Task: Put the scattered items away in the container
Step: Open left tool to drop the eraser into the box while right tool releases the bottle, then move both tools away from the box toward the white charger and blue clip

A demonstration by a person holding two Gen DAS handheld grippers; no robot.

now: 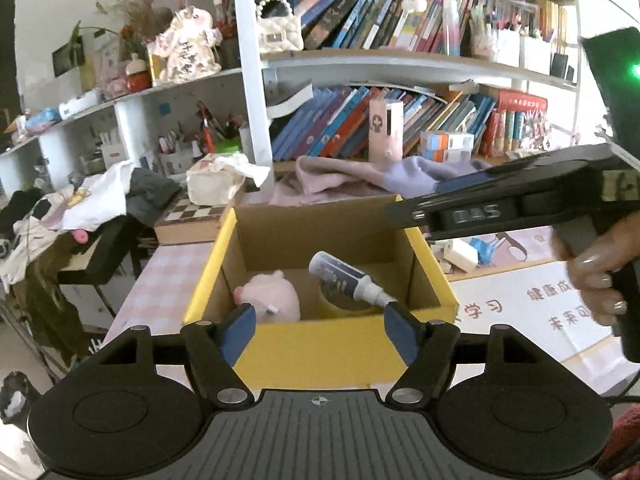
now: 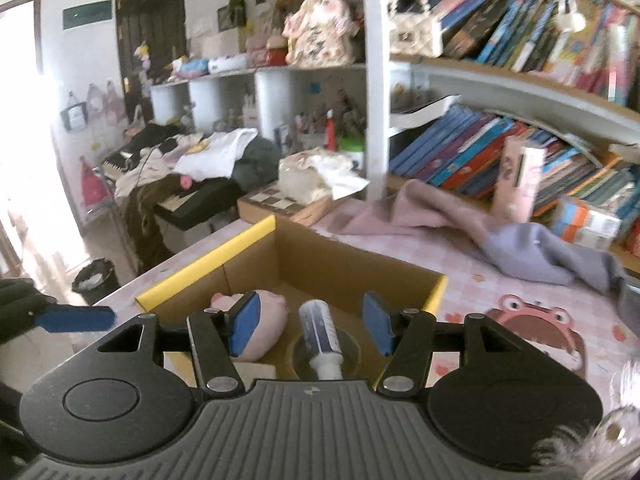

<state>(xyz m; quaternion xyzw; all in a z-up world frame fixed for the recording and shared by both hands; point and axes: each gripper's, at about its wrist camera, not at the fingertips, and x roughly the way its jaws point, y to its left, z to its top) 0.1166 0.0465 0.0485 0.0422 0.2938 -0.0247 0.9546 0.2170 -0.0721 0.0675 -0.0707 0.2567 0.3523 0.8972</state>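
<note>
Both grippers, left gripper point(image 1: 318, 330) and right gripper point(image 2: 310, 330), hang part-open and empty above the yellow cardboard box point(image 1: 320, 354); below their fingertips lie a pink plush pig point(image 1: 274, 294) and spray bottle point(image 1: 348, 276), apparently just dropped in.

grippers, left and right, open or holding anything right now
left tongs: open, holding nothing
right tongs: open, holding nothing
</note>
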